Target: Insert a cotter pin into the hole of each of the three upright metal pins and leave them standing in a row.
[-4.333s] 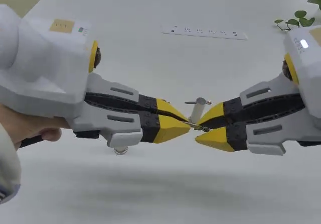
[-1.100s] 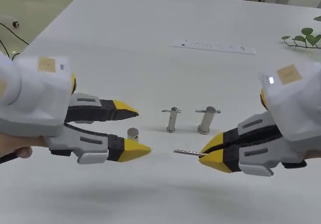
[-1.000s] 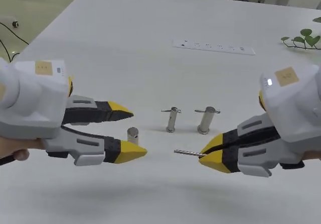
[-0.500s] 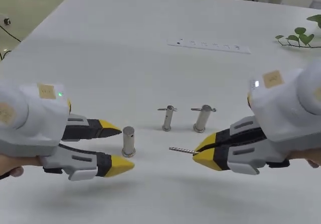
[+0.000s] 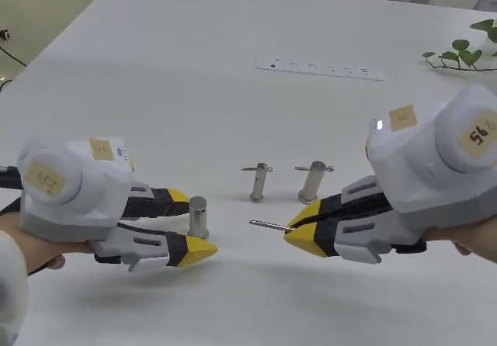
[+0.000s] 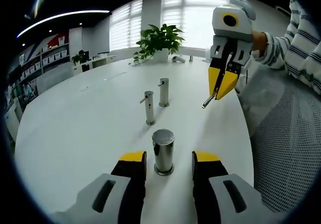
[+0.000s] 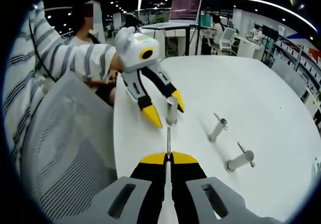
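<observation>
Metal pins stand in a row on the white, matte tabletop (image 5: 155, 90), and the leftmost is the one in hand. At the far left, the left gripper (image 5: 193, 223) has its yellow-tipped jaws apart, one on each side of the bare metal pin (image 6: 163, 151). The left gripper view shows a sliver of gap on both sides. That pin is a short, polished steel cylinder with a flat top and a slightly wider foot. Being smooth and narrow-based, it would likely topple at a sideways push, so the jaws should close gently and squarely, low on its body. I cannot tell which way its hole faces. Just to its right and apart from it, the cotter pin (image 5: 269, 224) is a thin, straight, shiny wire held level, its free end aimed at the bare metal pin. Behind it, the middle pin (image 5: 258, 183) and the right-hand pin (image 5: 313, 181) each carry a wire crosswise near the top. Farthest right, the right gripper (image 5: 298, 227) is clamped tight on the cotter pin's tail. It should line the wire up with the hole's height, then slide it in slowly without forcing.
</observation>
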